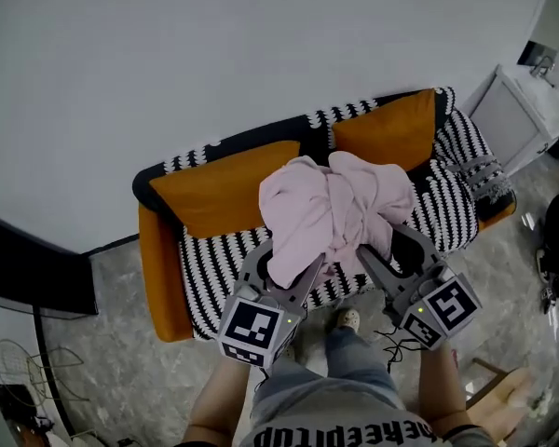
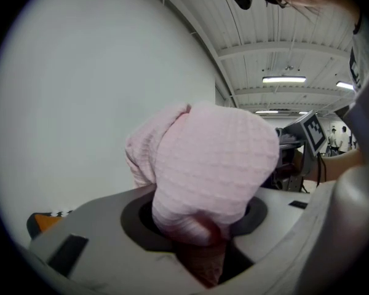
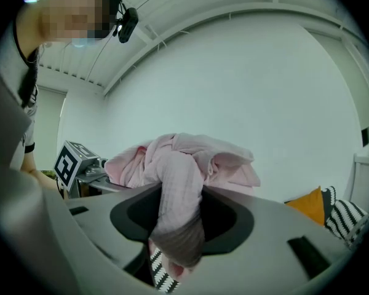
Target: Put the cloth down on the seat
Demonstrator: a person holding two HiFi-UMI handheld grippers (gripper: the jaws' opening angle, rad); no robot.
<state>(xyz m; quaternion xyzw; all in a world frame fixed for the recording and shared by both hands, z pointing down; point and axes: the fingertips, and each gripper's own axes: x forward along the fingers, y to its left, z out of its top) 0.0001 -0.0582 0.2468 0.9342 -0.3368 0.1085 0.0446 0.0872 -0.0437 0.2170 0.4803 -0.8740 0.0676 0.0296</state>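
Pink cloth (image 1: pixel 331 208) is hanging bunched at the frame's centre, above the striped seat (image 1: pixel 214 268), with the left tongs (image 1: pixel 289 266) and right tongs (image 1: pixel 391 250) each clamping a fold of it. The carrying step is seemingly ending; the next move is calling for lowering it onto the seat and parting both tongs. No container is showing.

The head view looks steeply down on the sofa (image 1: pixel 214 277), while both gripper views face roughly level, close against the pink cloth (image 1: pixel 331 208) all three share.
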